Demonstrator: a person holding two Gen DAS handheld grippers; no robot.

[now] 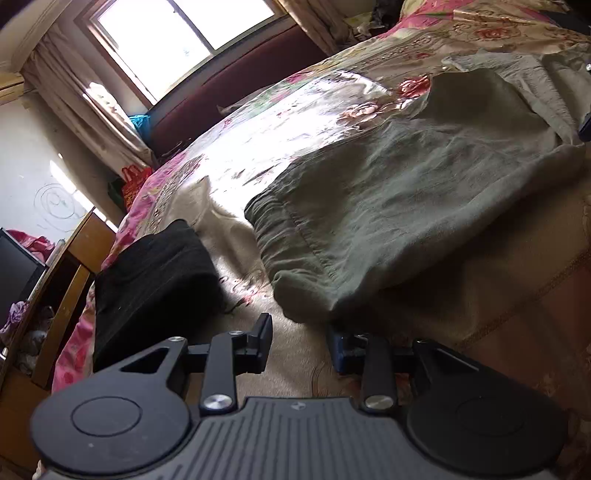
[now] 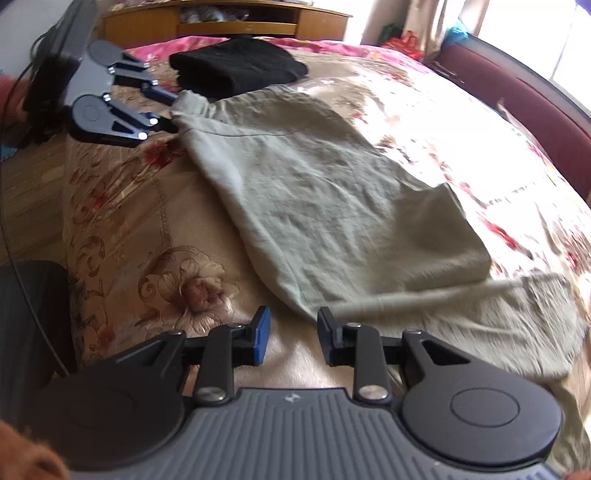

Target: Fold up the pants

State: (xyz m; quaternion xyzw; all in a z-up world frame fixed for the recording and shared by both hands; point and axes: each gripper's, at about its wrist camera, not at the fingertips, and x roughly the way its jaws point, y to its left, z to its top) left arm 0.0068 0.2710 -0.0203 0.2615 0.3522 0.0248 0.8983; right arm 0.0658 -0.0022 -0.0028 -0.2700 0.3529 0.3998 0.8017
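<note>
The crumpled grey-green cotton pants [image 2: 317,206] lie already doubled over on the floral satin bedspread [image 2: 122,221], stretched along the bed's near edge, which keeps both ends within reach of someone standing at that side. The gathered elastic waistband [image 1: 280,236] sits at one end, just beside a folded black knitted garment [image 1: 155,273] that rests near the bed's corner by the wooden cabinet [image 2: 229,22], presumably a finished piece set aside out of the way. The left gripper [image 1: 299,343] hovers just short of the waistband corner with its jaws apart and only bedspread between them; in the right wrist view its fingertips look very close to, perhaps touching, the bunched waistband, and whether there is real contact cannot be told. The right gripper [image 2: 293,336] hangs over the opposite end, where the leg fabric is layered over itself, its blue-padded fingers [image 2: 262,332] spread with nothing clamped and the folded edge lying just ahead of them. One gripper at each end suits a two-handed fold: both ends can be pinched together and carried over evenly. The fold judged so far looks partial, with a further halving likely still needed.
</note>
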